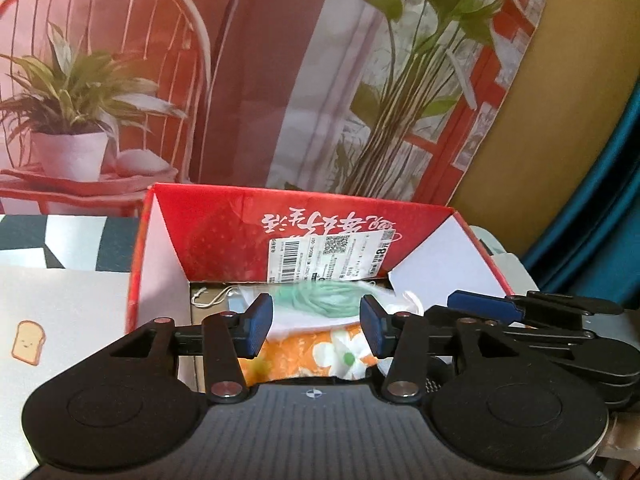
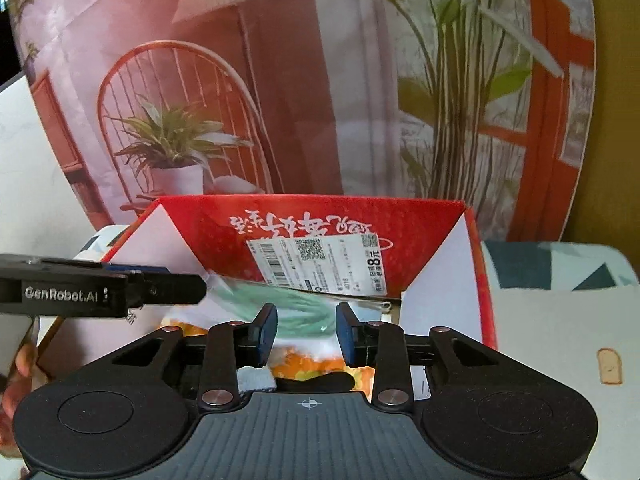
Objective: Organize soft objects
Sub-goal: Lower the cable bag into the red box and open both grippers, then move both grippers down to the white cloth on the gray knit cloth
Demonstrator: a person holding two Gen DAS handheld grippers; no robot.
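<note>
Lying inside the red box [image 1: 224, 236], the orange floral cloth [image 1: 304, 350] is seen beneath both grippers; left gripper [image 1: 316, 326] and right gripper [image 2: 306, 330] are held unclenched, nothing grasped.

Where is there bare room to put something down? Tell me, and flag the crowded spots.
Bare: the pale mat left of the red box, around its toast print, and the mat right of the box. Crowded: the box's inside, filled by orange floral cloth and green yarn.
</note>
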